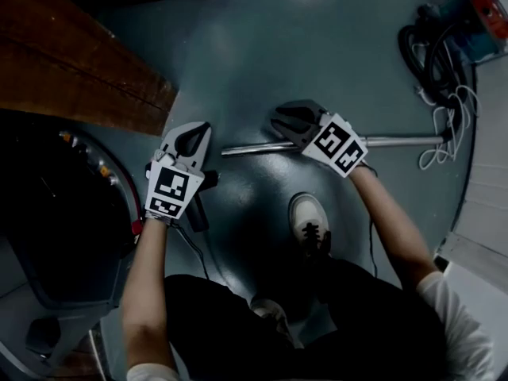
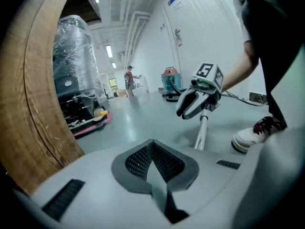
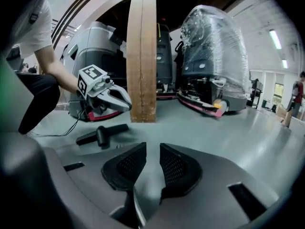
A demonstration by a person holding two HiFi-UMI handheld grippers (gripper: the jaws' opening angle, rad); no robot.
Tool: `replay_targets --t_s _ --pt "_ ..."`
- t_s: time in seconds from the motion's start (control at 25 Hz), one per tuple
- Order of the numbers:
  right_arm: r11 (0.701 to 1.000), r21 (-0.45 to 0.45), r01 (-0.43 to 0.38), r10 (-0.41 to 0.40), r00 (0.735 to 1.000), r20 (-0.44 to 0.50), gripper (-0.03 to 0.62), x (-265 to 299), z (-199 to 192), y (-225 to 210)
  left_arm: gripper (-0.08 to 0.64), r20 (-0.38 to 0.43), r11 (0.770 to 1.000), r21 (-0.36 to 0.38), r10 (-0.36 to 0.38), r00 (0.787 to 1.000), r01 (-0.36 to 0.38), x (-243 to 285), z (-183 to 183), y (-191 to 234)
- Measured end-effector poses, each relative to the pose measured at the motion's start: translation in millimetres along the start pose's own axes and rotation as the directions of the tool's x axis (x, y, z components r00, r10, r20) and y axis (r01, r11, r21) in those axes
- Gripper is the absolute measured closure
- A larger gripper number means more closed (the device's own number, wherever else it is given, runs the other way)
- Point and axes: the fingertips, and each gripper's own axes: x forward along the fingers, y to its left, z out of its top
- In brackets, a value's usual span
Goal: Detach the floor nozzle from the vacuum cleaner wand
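On the floor, floor nozzle (image 3: 102, 133) lies apart from wand (image 1: 254, 148), so job looks done: left gripper (image 1: 193, 140) shut & empty, right gripper (image 1: 287, 121) part-open, empty; pull both clear w/o nudging either.

Jaws ajar, floor nozzle (image 3: 109, 130) lying beyond

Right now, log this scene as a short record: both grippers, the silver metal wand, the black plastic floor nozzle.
left gripper: shut, empty
right gripper: jaws slightly apart, empty, above the wand
silver metal wand: lying on the grey floor
black plastic floor nozzle: on the floor, apart from the wand
task state: nozzle already off
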Motion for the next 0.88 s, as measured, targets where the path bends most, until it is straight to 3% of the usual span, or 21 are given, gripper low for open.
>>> replay_targets --t_s 0.24,0.36,0.48,0.64,0.76,0.88 --pt "0.989 0.039 0.143 -0.148 0.972 0.185 0.539 -34 59 -33 0.558 0.176 0.99 -0.104 0.109 0.978 -0.091 4 69 26" --pt "0.982 0.016 0.187 -0.185 0.951 0.248 0.549 -53 81 -37 0.558 0.262 0.977 -0.154 0.185 0.947 -0.148 -5 106 40" --pt "0.974 0.007 0.226 -0.217 0.925 0.311 0.556 -73 101 -38 0.558 0.332 0.967 -0.151 0.244 0.911 -0.204 -19 140 48" --pt "0.961 -0.002 0.277 -0.257 0.897 0.36 0.562 -96 122 -41 0.558 0.361 0.942 -0.194 0.327 0.873 -0.273 -34 175 54" --pt "0.958 0.003 0.286 -0.265 0.884 0.386 0.565 -108 139 -40 0.558 0.395 0.94 -0.183 0.337 0.855 -0.287 -42 189 47" --pt "0.954 -0.004 0.298 -0.272 0.876 0.398 0.565 -117 154 -40 0.558 0.426 0.95 -0.142 0.313 0.849 -0.279 -44 199 36"
